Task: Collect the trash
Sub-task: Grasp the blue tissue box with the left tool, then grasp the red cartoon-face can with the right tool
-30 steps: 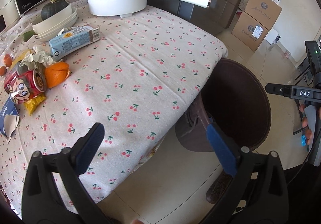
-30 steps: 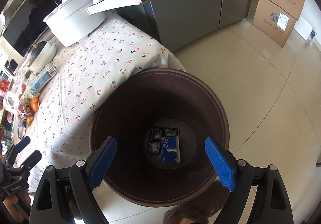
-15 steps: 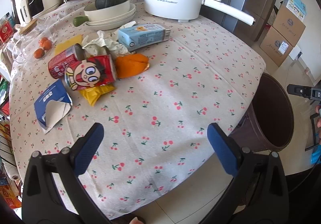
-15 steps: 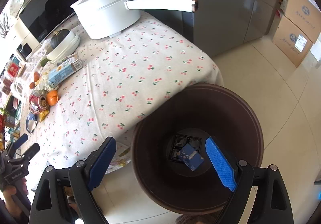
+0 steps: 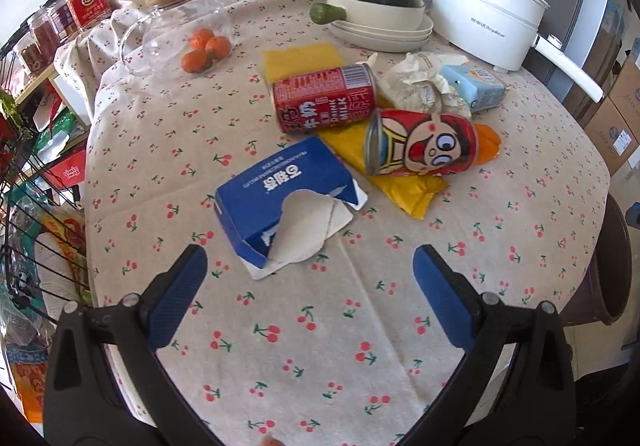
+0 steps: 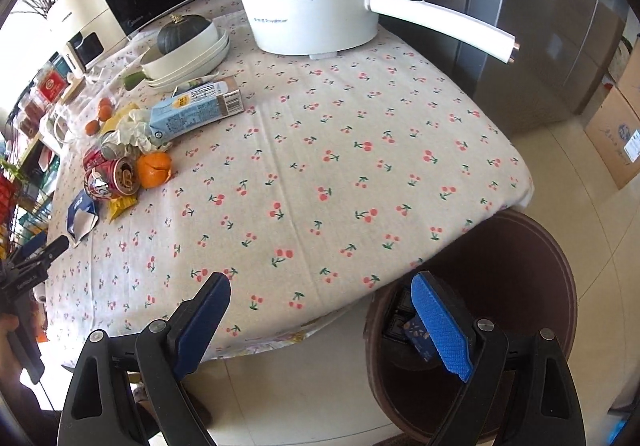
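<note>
Left gripper wide open, empty, hanging just short of the torn blue box; its loose flap could slip my pinch. Right gripper gapes empty too, over table edge and bin; might bump it.

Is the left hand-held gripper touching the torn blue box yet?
Apart. The left wrist view shows bare tablecloth between the left hand-held gripper and the torn blue box.
</note>
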A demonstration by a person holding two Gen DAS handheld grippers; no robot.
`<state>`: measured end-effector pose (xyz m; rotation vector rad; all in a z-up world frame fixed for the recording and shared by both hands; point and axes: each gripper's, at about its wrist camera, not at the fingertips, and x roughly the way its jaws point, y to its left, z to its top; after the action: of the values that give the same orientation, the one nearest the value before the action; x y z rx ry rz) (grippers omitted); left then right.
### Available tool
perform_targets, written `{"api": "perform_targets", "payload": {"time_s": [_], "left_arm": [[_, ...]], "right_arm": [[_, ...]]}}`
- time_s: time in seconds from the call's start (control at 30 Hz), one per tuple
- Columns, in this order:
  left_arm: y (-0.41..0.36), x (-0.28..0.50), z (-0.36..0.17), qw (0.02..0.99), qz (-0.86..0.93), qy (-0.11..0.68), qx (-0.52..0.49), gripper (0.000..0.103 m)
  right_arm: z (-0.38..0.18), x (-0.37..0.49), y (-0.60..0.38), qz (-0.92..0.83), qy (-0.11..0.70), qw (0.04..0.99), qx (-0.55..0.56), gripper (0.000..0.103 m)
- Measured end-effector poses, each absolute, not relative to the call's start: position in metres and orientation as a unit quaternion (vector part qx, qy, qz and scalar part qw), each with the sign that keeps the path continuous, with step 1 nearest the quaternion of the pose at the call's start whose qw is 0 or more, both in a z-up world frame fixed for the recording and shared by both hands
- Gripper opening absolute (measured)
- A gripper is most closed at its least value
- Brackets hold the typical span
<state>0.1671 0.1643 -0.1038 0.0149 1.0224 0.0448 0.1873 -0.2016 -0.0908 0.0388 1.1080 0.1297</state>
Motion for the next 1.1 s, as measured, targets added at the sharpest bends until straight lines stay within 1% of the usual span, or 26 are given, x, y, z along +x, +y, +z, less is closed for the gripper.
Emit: {"api": "perform_targets", "payload": {"time_s": [0.23,0.4,0.57,0.6,0.63,0.67,0.7,0.8,1.0,1.1], "left_arm": [[0.190,0.187,-0.125,0.857,-0.009,0.507,0.091,0.102],[0.200,0.203,-0.126,0.859,-0.031,0.501,0.101,0.102],[0.202,0.216,-0.136,0.855,-0.069,0.507,0.085,0.102],[0.201,0.217,-0.139,0.854,-0.074,0.508,0.079,0.096],[0.200,0.217,-0.141,0.853,-0.083,0.511,0.067,0.086],[0.200,0.217,-0.142,0.851,-0.090,0.514,0.055,0.081],[0.200,0.216,-0.143,0.849,-0.094,0.519,0.043,0.074],[0.201,0.212,-0.139,0.849,-0.084,0.520,0.022,0.062],[0.200,0.191,-0.132,0.847,-0.052,0.529,0.006,0.060],[0.206,0.181,-0.126,0.847,-0.027,0.531,-0.007,0.059]], "right_arm": [[-0.102,0.196,-0.182,0.067,0.533,0.843,-0.007,0.094],[-0.114,0.204,-0.177,0.060,0.543,0.837,-0.032,0.094],[-0.125,0.207,-0.167,0.064,0.550,0.831,-0.052,0.094],[-0.126,0.207,-0.164,0.066,0.550,0.830,-0.056,0.094],[-0.126,0.207,-0.164,0.066,0.550,0.830,-0.056,0.094],[-0.128,0.207,-0.161,0.068,0.551,0.830,-0.060,0.094],[-0.128,0.207,-0.157,0.071,0.552,0.829,-0.063,0.094],[-0.125,0.210,-0.139,0.084,0.542,0.832,-0.078,0.094],[-0.115,0.217,-0.096,0.114,0.525,0.842,-0.053,0.095],[-0.112,0.223,-0.066,0.135,0.514,0.846,-0.026,0.098]]}}
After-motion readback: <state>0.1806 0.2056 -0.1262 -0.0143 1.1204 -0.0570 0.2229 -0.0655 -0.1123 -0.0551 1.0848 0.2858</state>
